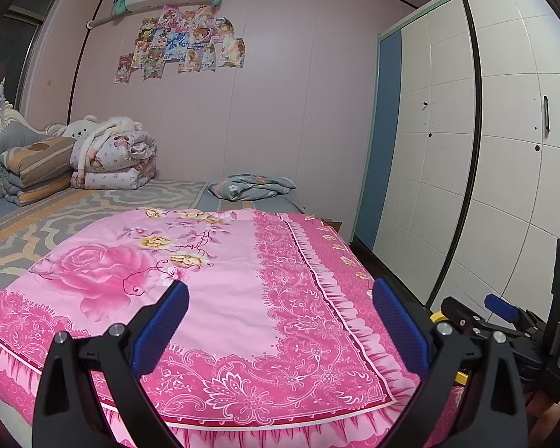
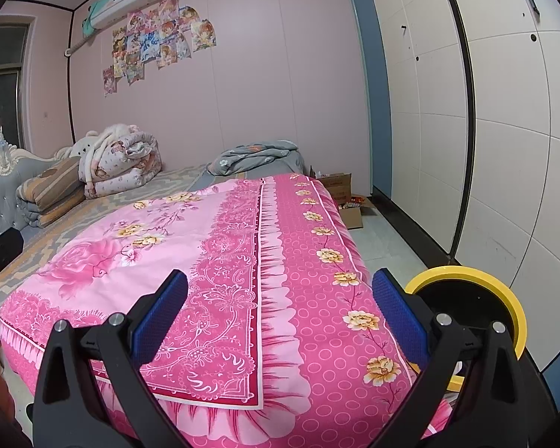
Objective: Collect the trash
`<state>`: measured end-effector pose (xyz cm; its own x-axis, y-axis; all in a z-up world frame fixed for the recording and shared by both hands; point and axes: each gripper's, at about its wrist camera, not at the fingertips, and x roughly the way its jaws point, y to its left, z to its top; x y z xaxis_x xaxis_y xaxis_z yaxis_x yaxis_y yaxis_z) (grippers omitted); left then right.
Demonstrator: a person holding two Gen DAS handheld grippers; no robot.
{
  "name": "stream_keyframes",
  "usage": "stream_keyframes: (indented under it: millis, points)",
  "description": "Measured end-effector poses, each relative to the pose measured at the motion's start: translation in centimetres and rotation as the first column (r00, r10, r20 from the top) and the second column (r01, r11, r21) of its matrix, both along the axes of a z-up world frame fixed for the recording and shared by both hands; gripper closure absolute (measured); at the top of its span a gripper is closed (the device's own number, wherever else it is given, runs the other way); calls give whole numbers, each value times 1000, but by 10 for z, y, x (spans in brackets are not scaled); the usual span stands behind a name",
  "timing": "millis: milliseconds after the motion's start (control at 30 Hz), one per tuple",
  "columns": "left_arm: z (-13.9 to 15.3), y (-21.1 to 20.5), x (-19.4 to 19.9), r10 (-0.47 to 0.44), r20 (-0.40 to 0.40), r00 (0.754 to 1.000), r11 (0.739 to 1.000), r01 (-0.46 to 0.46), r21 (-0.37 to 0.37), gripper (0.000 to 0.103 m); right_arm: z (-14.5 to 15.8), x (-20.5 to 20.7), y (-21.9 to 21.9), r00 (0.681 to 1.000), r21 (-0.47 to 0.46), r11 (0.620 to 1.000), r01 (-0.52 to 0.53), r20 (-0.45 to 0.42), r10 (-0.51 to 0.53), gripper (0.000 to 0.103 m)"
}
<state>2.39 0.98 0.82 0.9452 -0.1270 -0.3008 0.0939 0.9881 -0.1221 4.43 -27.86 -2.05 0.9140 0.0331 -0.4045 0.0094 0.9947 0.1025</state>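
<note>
My left gripper (image 1: 280,298) is open and empty, held above the foot of a bed covered by a pink floral sheet (image 1: 212,280). My right gripper (image 2: 280,291) is open and empty too, over the same sheet (image 2: 242,261) near its right edge. A yellow-rimmed bin with a black inside (image 2: 466,298) stands on the floor just right of the right gripper. Its yellow rim (image 1: 437,315) peeks out behind the left gripper's right finger. The right gripper shows at the right edge of the left wrist view (image 1: 504,308). No loose trash shows on the bed.
Folded quilts and a plush toy (image 1: 104,156) lie by the headboard. A crumpled grey floral cloth (image 1: 250,186) lies at the far side. Open cardboard boxes with colourful packets (image 2: 347,201) sit on the floor beside the bed. A white wardrobe (image 2: 504,130) lines the right wall.
</note>
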Motion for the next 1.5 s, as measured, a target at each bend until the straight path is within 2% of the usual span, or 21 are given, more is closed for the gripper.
stream_keyframes:
  millis: [1500]
  points:
    - [0,-7,5,-15,-4,1000,1000,15,-7,8,-7,3,0,1000,12,1000,4,-22,-4,8]
